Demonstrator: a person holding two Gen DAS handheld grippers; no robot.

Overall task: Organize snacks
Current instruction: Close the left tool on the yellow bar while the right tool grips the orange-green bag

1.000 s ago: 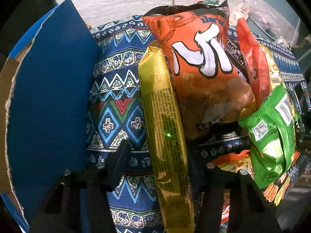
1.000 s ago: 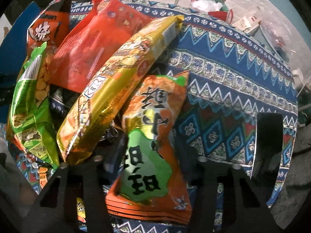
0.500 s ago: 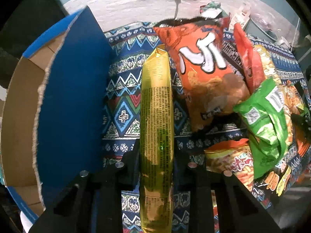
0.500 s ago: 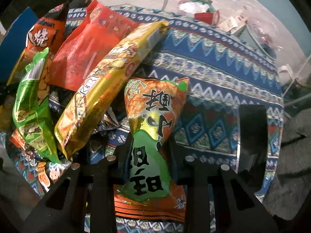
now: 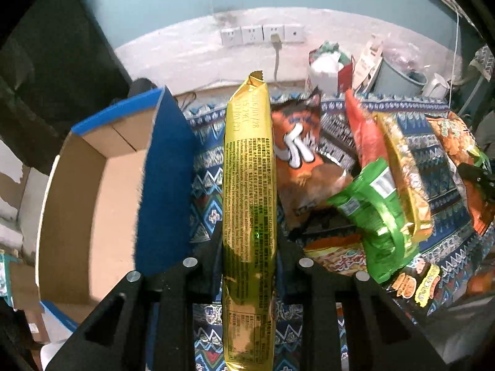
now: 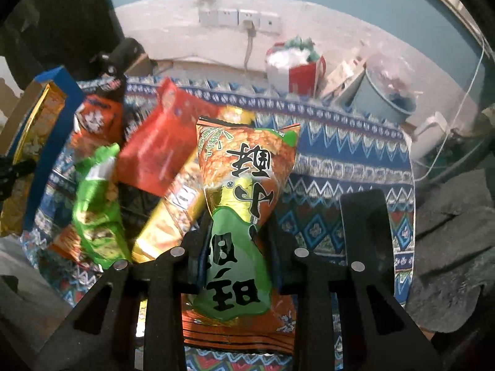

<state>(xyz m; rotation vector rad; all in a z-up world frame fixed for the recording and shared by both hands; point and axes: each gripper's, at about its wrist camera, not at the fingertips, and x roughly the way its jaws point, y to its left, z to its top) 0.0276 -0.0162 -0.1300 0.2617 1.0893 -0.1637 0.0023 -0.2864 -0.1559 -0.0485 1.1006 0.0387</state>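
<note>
- Left wrist view: the left gripper (image 5: 249, 244) had its black jaws closed on a long, narrow gold foil snack pack (image 5: 249, 191); with earlier frames given, its jaws had just been closing, the pack between them.
- Gold pack stood nearly upright along the fingers, back side out: dense small black print, a stamped date near the crimped top, shiny creased foil. It hung clear above the blue patterned cloth (image 5: 204, 167).
- Open cardboard box with blue outer walls (image 5: 92, 185) sat just left of the pack, brown interior showing.
- Remaining pile on the cloth, right of the pack: an orange crisp bag with white lettering (image 5: 297, 154), a red pouch (image 5: 363, 130), a green crinkled bag (image 5: 377, 213).
- Right wrist view: the right gripper (image 6: 238, 247) had jaws pinched narrowly on an orange-and-green snack bag with bold black characters (image 6: 244, 191); its jaws had likewise just been closing.
- That bag was squeezed to a waist at the pads, top flaring wide, bottom edge below the fingers; lifted off the cloth.
- Background slightly motion-blurred.
</note>
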